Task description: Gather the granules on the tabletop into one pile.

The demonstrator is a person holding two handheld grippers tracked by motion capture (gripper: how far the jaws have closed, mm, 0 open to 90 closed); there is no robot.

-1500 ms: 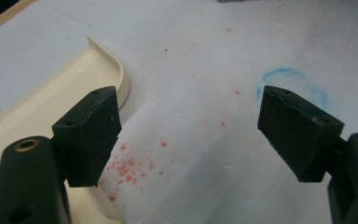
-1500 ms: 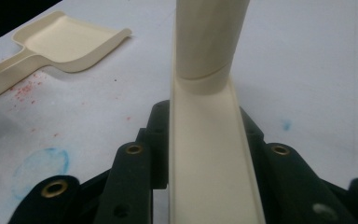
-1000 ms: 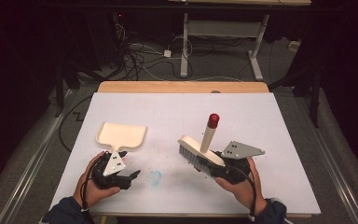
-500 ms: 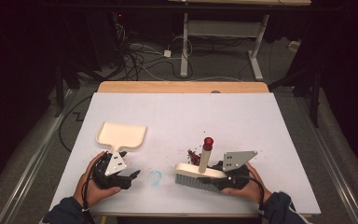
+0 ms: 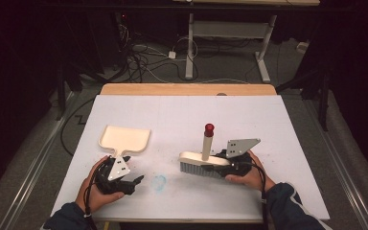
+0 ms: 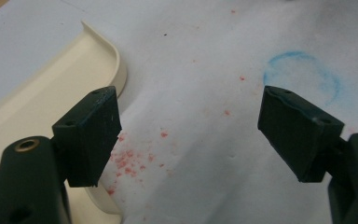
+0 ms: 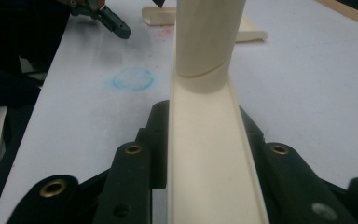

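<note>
Between your 2 grippers lie a blue ring mark (image 5: 159,182) and red crumbs (image 6: 129,161) on the table (image 5: 287,129). Your right gripper (image 5: 230,165) clamps the brush (image 5: 202,160); your left gripper (image 5: 127,181) gapes empty beside the dustpan (image 5: 124,139).

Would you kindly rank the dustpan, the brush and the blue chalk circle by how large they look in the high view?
1. Brush and dustpan: they look much alike, so I would not rank them.
2. Blue chalk circle: clearly smallest.
</note>
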